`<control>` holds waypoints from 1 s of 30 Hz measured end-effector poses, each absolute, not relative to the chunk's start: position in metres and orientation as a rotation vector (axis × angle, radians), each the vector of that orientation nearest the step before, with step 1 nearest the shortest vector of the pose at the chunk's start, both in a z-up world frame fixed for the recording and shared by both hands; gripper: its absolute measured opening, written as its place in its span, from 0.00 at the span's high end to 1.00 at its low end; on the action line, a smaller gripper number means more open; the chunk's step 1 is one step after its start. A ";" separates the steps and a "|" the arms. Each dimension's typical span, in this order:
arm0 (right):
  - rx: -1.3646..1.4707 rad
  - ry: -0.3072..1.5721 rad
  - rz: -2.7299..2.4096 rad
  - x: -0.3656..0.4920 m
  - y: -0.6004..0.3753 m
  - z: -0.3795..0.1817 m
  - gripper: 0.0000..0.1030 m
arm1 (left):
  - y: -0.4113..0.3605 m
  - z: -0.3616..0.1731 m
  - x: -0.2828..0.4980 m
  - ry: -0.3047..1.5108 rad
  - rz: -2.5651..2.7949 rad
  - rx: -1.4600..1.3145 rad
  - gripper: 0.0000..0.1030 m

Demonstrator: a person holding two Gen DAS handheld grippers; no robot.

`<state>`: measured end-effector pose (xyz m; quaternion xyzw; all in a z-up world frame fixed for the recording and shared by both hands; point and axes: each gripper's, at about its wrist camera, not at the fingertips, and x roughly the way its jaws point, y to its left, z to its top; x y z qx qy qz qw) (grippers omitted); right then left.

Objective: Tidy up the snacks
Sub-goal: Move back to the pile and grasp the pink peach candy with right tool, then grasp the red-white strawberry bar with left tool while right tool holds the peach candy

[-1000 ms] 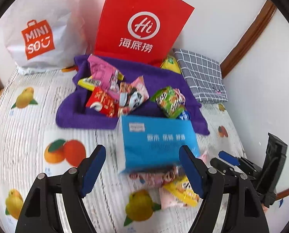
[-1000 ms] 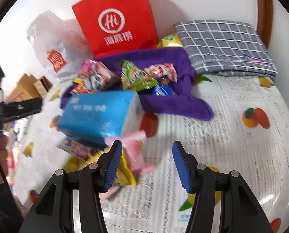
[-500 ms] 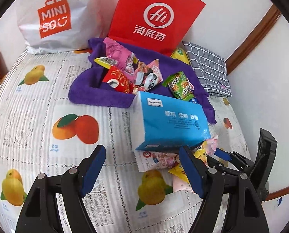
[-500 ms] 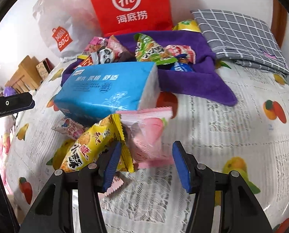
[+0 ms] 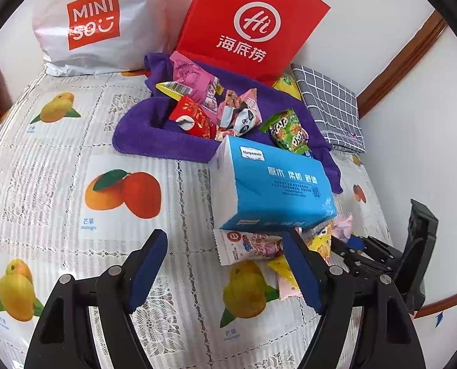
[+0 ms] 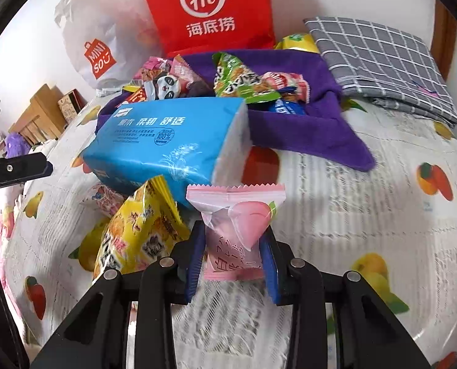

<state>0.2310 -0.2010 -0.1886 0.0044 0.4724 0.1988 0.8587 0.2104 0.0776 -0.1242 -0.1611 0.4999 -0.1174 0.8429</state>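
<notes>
A fruit-printed cloth [image 5: 74, 160] covers the tabletop. At the back a white MINISO bag [image 5: 93, 21] and a red paper bag [image 5: 250, 27] lean against the wall, with a folded grey checked cloth [image 6: 379, 61] to the right. In front of the red bag a purple towel [image 5: 154, 135] holds a heap of snacks, among them a panda packet [image 5: 240, 117], a red packet [image 5: 191, 117] and a green packet [image 6: 234, 77]. A blue tissue pack [image 6: 170, 141] lies just in front of the towel, propped on loose snacks; it sits close behind the pink peach snack packet [image 6: 237, 224]. A yellow snack packet [image 6: 136, 233] leans beside that packet on its left, touching the left finger of the right tool [image 6: 233, 261], and a white-and-pink packet [image 5: 247, 243] pokes out from under the tissue pack.

The pink peach snack packet stands nearly upright, long axis running from the tool up toward the tissue pack, its serrated top edge farthest from the camera and its printed lower end down between the fingers.

The right tool is clamped on the lower half of this packet, one blue pad against each side, the upper half sticking out beyond the fingertips. The left tool [image 5: 225, 264] hangs over the cloth with its fingers wide apart and nothing between them; the tissue pack lies just beyond its right finger, and the right tool shows at the right edge of its view.
</notes>
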 end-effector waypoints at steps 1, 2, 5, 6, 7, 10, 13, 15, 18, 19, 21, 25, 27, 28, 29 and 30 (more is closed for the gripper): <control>0.014 0.992 0.412 0.228 -0.205 -0.186 0.66 | 0.077 -0.125 0.210 1.057 -0.250 -0.338 0.26; 0.017 0.992 0.408 0.225 -0.208 -0.185 0.66 | 0.076 -0.125 0.209 1.057 -0.253 -0.336 0.26; 0.032 1.021 0.398 0.213 -0.224 -0.178 0.66 | 0.074 -0.127 0.204 1.057 -0.260 -0.335 0.26; 0.034 1.029 0.401 0.208 -0.228 -0.177 0.66 | 0.074 -0.127 0.203 1.057 -0.261 -0.337 0.26; 0.035 1.034 0.402 0.202 -0.232 -0.176 0.66 | 0.074 -0.128 0.202 1.058 -0.262 -0.339 0.26; 0.032 1.048 0.402 0.193 -0.236 -0.182 0.65 | 0.073 -0.131 0.199 1.066 -0.262 -0.348 0.26; 0.021 1.061 0.385 0.193 -0.230 -0.193 0.64 | 0.069 -0.132 0.197 1.073 -0.263 -0.346 0.26; 0.012 1.041 0.368 0.194 -0.227 -0.199 0.63 | 0.066 -0.132 0.196 1.074 -0.267 -0.338 0.26; 0.002 1.017 0.352 0.194 -0.225 -0.206 0.61 | 0.064 -0.132 0.195 1.075 -0.269 -0.322 0.26; -0.002 1.013 0.351 0.194 -0.225 -0.206 0.61 | 0.063 -0.133 0.195 1.076 -0.269 -0.321 0.26; 0.013 0.999 0.348 0.193 -0.227 -0.207 0.62 | 0.063 -0.135 0.196 1.079 -0.271 -0.319 0.26; 0.022 0.983 0.339 0.191 -0.233 -0.206 0.64 | 0.057 -0.140 0.200 1.083 -0.280 -0.306 0.26; 0.032 0.977 0.316 0.189 -0.239 -0.206 0.64 | 0.055 -0.141 0.203 1.078 -0.286 -0.292 0.26; 0.043 0.974 0.304 0.189 -0.243 -0.206 0.64 | 0.053 -0.142 0.204 1.074 -0.286 -0.286 0.26; 0.054 0.970 0.295 0.188 -0.247 -0.207 0.64 | 0.051 -0.143 0.206 1.069 -0.287 -0.279 0.26; 0.063 0.961 0.293 0.187 -0.250 -0.208 0.64 | 0.049 -0.145 0.210 1.071 -0.289 -0.267 0.26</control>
